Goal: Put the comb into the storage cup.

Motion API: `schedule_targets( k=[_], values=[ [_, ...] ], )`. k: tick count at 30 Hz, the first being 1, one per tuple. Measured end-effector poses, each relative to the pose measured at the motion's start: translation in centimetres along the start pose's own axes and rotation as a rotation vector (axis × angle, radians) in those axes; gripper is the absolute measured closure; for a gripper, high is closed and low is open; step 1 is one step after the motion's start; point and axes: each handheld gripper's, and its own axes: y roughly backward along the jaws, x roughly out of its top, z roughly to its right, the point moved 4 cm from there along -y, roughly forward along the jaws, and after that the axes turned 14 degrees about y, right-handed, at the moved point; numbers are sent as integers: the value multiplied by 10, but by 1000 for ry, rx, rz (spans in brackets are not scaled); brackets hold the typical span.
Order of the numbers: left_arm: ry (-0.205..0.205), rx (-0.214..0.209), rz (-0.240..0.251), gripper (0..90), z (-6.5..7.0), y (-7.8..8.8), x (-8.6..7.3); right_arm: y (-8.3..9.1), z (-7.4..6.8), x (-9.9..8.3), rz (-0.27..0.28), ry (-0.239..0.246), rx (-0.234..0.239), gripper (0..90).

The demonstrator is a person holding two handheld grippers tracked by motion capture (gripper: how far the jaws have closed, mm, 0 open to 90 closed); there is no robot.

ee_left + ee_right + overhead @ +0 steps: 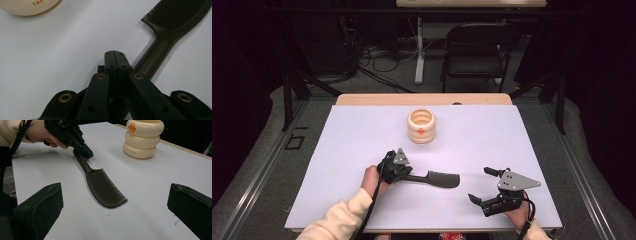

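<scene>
A white counter carries a cream ribbed holder with an orange mark on its front, standing upright toward twelve o'clock. Below it, near the middle, a dark comb lies flat, its handle pointing to nine o'clock and its toothed head to three. The left gripper sits at the handle end, jaws apparently closed together over it, though the contact is too small to judge. At about five o'clock the right gripper rests with jaws spread wide, well apart from the comb.
</scene>
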Motion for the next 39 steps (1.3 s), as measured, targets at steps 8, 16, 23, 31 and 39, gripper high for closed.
schedule_targets(
  k=[8,16,23,31,39],
  values=[
    [2,-2,-8,900,0,5,-5,0,0,0,-1,0,1,0],
    [-5,0,-18,900,1,10,-11,0,0,0,-2,-1,2,0],
    [-8,6,-21,900,2,14,-17,0,0,0,-3,0,4,0],
    [-6,9,-26,900,2,17,-22,0,0,0,-4,-1,4,0],
    [-15,9,-36,900,5,20,-25,0,-1,0,-2,-2,3,0]
  ],
)
